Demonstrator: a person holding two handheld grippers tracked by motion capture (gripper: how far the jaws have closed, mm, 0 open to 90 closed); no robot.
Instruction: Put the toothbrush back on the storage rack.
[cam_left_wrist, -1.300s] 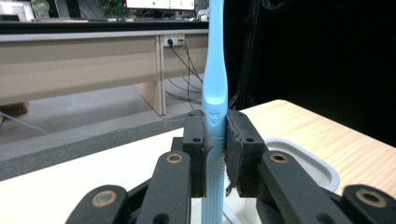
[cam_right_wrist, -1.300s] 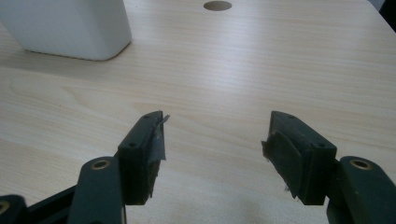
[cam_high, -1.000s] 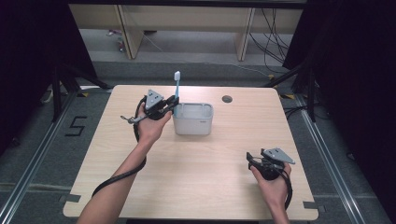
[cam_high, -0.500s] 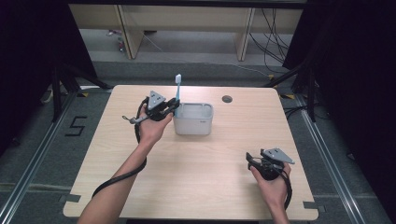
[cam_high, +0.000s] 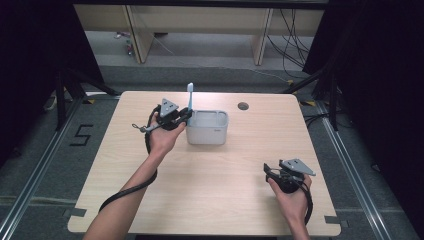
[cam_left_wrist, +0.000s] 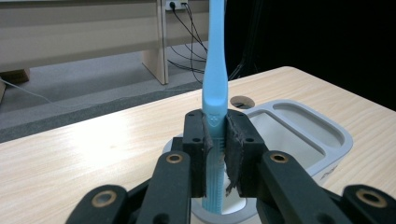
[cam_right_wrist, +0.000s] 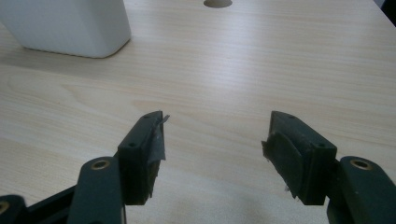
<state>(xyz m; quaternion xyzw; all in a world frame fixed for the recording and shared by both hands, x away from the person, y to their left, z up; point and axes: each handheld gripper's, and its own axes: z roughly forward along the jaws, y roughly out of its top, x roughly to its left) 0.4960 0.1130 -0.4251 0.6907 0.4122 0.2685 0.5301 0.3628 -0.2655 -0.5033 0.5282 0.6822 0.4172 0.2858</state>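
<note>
Toothbrush (cam_left_wrist: 215, 70) upright in left gripper (cam_left_wrist: 216, 140), over holder (cam_left_wrist: 299, 128).

The blue toothbrush (cam_high: 190, 96), pinched upright in the left gripper (cam_high: 186, 116), has sunk a shade in the upper middle of the high view. Its top now sits slightly lower against the grey floor behind than it did a second ago (a small drop, no more). The left gripper has eased down with it, a touch closer to the left end of the white holder (cam_high: 215, 132).
</note>
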